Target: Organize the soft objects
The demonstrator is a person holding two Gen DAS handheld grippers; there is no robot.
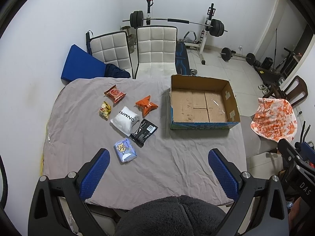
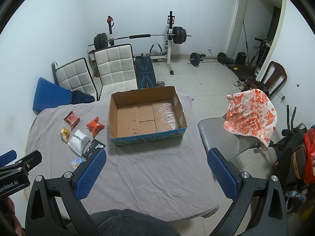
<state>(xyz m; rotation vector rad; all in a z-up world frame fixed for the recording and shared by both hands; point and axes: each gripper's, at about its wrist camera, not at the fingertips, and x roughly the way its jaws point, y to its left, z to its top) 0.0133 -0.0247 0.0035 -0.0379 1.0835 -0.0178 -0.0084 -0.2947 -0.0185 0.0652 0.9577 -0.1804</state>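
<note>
Currently, both the left gripper (image 1: 159, 163) and right gripper (image 2: 157, 162) are spread wide, holding nothing; the soft packets (image 1: 126, 118) lie ahead-left of each, the cardboard box (image 1: 202, 118) ahead.

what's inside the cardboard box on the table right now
Nothing: the cardboard box is empty. Its taped bottom flaps show, with a shiny strip of clear tape. The near wall hides a thin strip of floor. All the soft packets, like the white pouch, lie outside on the cloth.

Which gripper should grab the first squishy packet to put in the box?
Probably the left gripper: it is open and the light blue packet lies just beyond its left finger. The right gripper faces bare cloth.
</note>
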